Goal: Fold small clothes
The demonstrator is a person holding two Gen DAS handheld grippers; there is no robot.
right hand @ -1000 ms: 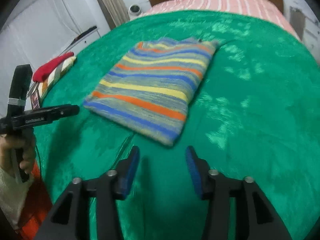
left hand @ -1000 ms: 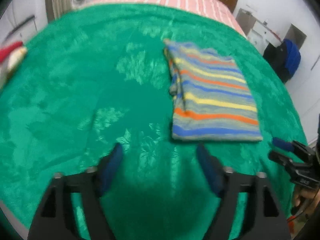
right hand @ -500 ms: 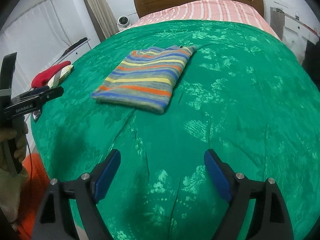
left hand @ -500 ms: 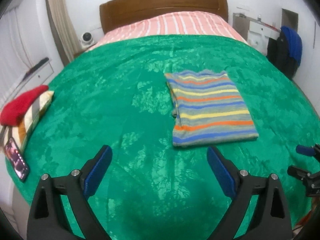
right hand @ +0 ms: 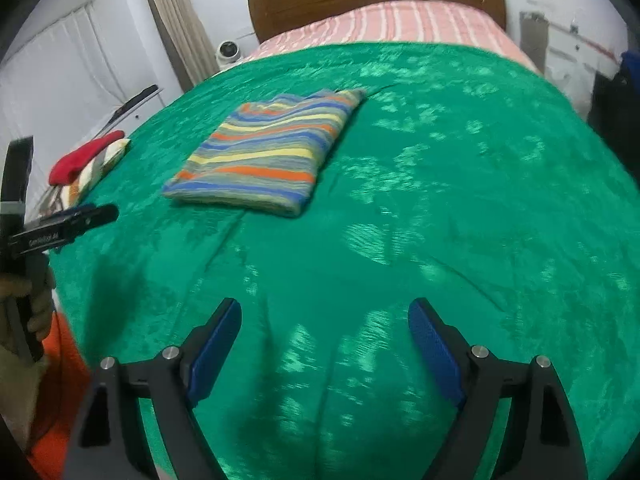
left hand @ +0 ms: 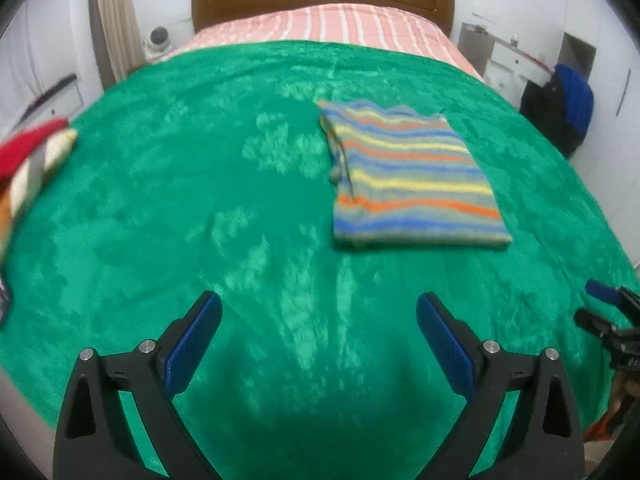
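Both jaws have just been opening and stand wide with nothing between them: left gripper (left hand: 318, 322), right gripper (right hand: 324, 326). The folded rectangular knit garment in blue, orange and yellow stripes (left hand: 412, 182) lies mid-bed on the green plush blanket (left hand: 200, 220), long axis toward the headboard. Folding looks finished; next, probably fetch another piece

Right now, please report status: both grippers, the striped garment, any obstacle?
Left gripper open, empty; right gripper open, empty; both just widened. Striped garment folded flat on the green blanket, untouched. Nothing in the way.
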